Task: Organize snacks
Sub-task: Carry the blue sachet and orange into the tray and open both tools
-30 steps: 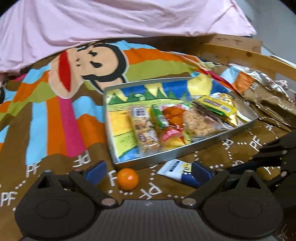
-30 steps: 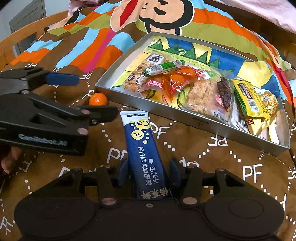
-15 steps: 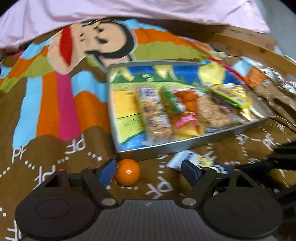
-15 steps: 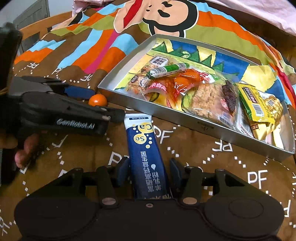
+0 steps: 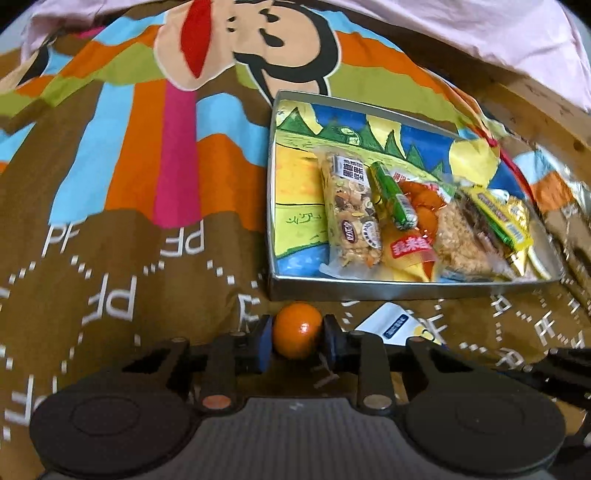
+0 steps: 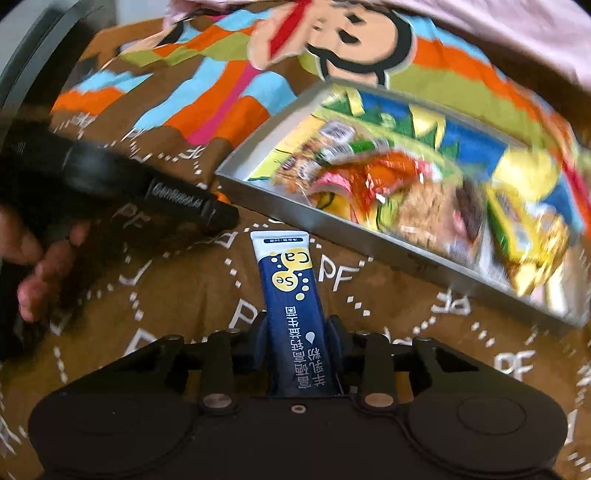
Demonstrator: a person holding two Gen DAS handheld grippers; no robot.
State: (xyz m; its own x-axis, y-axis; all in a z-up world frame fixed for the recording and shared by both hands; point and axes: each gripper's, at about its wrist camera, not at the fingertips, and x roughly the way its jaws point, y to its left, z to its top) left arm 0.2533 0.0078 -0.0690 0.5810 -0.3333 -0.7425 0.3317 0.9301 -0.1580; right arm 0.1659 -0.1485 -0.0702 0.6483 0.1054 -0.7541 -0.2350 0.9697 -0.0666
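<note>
The blanket (image 5: 110, 229) was brown with white dotted lines and "PF" letters, fanning into orange, blue, pink and green stripes around a cartoon face with a red tongue. The tray (image 5: 369, 286) showed silver walls and a painted floor of yellow field, green trees and blue sky. The small round fruit (image 5: 297, 329) glowed orange between blue pads (image 5: 264, 338). The sachet (image 6: 295, 306) was navy with a white top and yellow bubbles. Pink cloth (image 5: 461, 26) lay behind.
</note>
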